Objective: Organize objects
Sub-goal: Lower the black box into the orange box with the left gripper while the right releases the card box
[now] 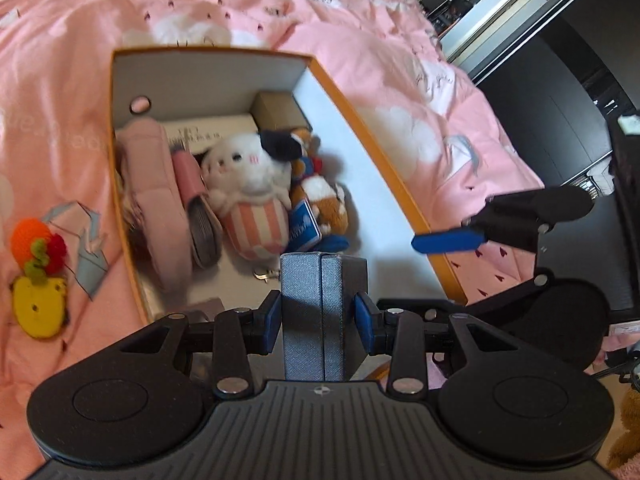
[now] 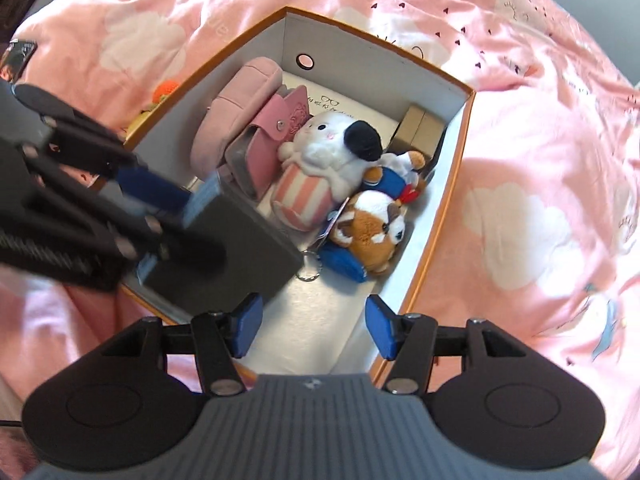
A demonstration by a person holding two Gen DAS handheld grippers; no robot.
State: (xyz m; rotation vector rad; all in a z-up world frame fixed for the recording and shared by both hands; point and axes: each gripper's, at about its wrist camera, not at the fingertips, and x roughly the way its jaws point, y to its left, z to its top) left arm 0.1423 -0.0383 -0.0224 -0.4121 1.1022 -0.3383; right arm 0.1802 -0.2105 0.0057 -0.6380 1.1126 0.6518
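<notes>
An orange-edged cardboard box [image 1: 400, 184] with white inside walls lies on the pink bedspread; it also shows in the right wrist view [image 2: 448, 208]. In it are a white plush in a striped cup [image 1: 252, 184] [image 2: 320, 168], a brown-and-white plush [image 2: 376, 228], a pink pouch [image 1: 156, 184] [image 2: 236, 108] and a pink wallet [image 2: 272, 140]. My left gripper [image 1: 318, 318] is shut on a grey case [image 1: 316, 312], held over the box's near end; the case looks dark in the right wrist view [image 2: 236, 248]. My right gripper [image 2: 312, 326] is open and empty over the box's near end.
A small tan box [image 2: 420, 128] and a white card [image 1: 212, 130] lie at the box's far end. An orange and yellow crocheted toy [image 1: 38, 276] lies on the bedspread left of the box. Dark furniture [image 1: 560, 92] stands past the bed's right edge.
</notes>
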